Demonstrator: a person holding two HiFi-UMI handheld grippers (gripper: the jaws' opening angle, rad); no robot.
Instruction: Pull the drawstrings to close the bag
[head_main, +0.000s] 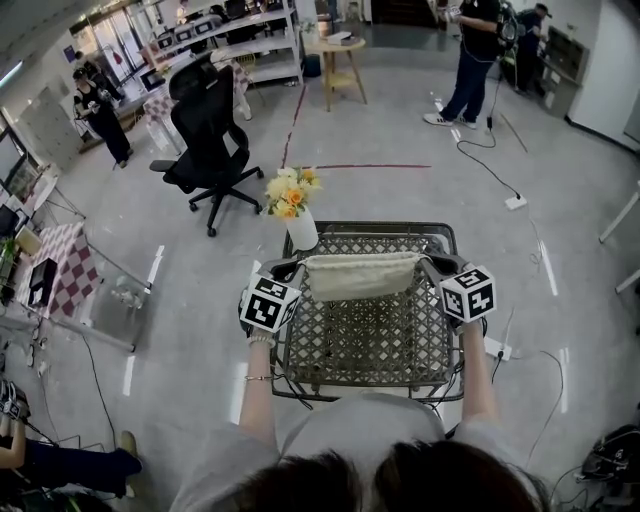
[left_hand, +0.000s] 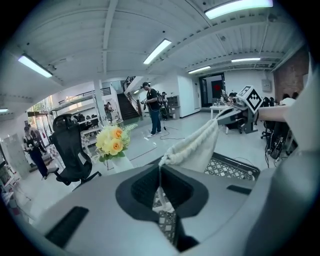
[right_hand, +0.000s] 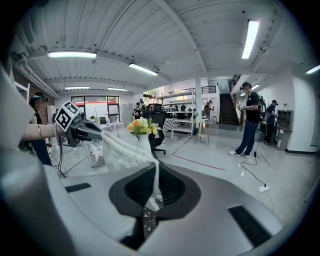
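Cream bag (head_main: 362, 276), its drawstrings (left_hand: 160, 184) in left gripper (head_main: 290, 268) and right gripper (head_main: 435, 266)

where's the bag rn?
Head view, centre: the cream bag hangs by its drawstrings between the left gripper and right gripper, over the lattice table, just this side of the flower vase.

Both forearms, the left forearm (head_main: 258, 395) and the right forearm (head_main: 478, 375), reach forward from the body, roughly parallel and well apart. The left tool (head_main: 291, 266) and the right tool (head_main: 432, 263) are held at about the same height, each pointing a little downward with its tip turned inward toward the other. The left tool's jaws are pinched together on the left drawstring (left_hand: 159, 175). The right tool's jaws are clamped on the right drawstring (right_hand: 156, 182).
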